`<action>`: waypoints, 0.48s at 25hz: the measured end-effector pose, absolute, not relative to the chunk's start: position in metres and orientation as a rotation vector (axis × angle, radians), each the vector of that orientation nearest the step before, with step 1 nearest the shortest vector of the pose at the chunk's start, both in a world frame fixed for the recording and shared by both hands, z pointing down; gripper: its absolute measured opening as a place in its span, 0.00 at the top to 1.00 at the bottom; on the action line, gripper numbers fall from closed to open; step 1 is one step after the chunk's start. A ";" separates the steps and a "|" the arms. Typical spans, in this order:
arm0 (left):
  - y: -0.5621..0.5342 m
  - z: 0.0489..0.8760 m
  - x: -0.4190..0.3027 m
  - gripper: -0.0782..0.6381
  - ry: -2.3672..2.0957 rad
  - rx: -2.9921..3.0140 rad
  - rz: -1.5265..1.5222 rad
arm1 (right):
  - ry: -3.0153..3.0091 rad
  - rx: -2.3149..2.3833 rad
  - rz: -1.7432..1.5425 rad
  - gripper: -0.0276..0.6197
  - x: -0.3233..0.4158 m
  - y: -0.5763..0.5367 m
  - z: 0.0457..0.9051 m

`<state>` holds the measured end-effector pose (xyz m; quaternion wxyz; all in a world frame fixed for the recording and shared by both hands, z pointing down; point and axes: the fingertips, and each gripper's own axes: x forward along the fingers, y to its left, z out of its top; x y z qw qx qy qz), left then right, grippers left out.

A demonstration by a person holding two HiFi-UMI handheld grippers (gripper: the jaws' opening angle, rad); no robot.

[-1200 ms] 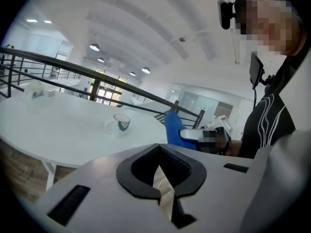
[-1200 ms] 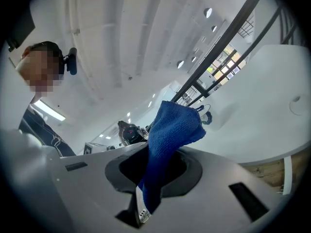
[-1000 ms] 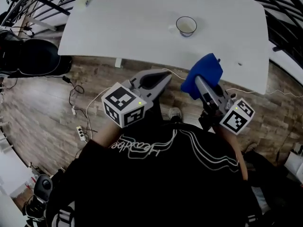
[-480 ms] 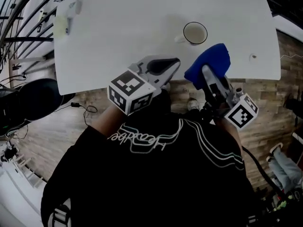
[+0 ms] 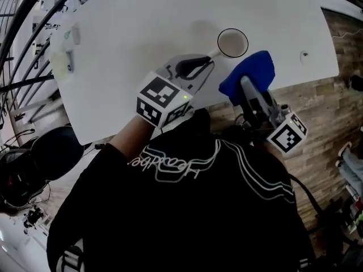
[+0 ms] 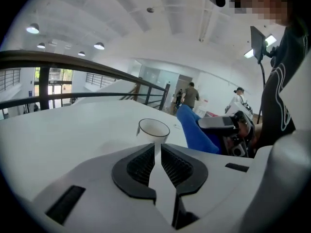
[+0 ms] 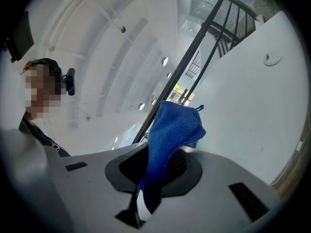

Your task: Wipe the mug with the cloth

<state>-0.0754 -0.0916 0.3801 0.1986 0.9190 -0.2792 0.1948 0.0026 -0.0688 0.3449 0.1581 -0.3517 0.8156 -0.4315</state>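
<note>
The mug, a small white round cup [image 5: 233, 42] with its mouth up, stands on the white table [image 5: 142, 27] close to the near edge, toward the right end. Its short handle is turned to the near-left, so it points almost straight at the left gripper [image 5: 206, 67]. In the left gripper view the mug [image 6: 154, 129] sits dead ahead along the jaw line. Those jaws are parted by only a thin slit, with nothing between them.

The right gripper [image 5: 247, 87] is clenched on a blue terry cloth [image 5: 250, 72], which bunches up above the pads [image 7: 172, 135] and hangs over the table's near edge, just near-right of the mug.

By my reading, the left gripper is better placed to steady the mug by the handle, while the cloth only needs a short reach forward and to the left.
</note>
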 end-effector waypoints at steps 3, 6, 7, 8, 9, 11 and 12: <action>-0.103 0.395 -0.075 0.81 -0.753 2.593 0.600 | 2.309 -1.039 -1.241 0.88 0.001 -0.071 0.352; -0.107 0.401 -0.072 0.78 -0.734 2.623 0.631 | 2.275 -1.110 -1.213 0.88 0.007 -0.074 0.354; -0.109 0.401 -0.072 0.78 -0.738 2.635 0.630 | 2.258 -1.141 -1.200 0.88 0.010 -0.075 0.355; -0.111 0.401 -0.072 0.78 -0.743 2.645 0.624 | 2.241 -1.162 -1.192 0.88 0.012 -0.075 0.356; -0.113 0.401 -0.072 0.78 -0.745 2.650 0.615 | 2.225 -1.169 -1.192 0.88 0.013 -0.076 0.357; -0.118 0.401 -0.072 0.78 -0.742 2.653 0.599 | 2.196 -1.156 -1.210 0.88 0.011 -0.077 0.360; -0.120 0.401 -0.072 0.78 -0.741 2.654 0.596 | 2.184 -1.150 -1.219 0.88 0.009 -0.077 0.362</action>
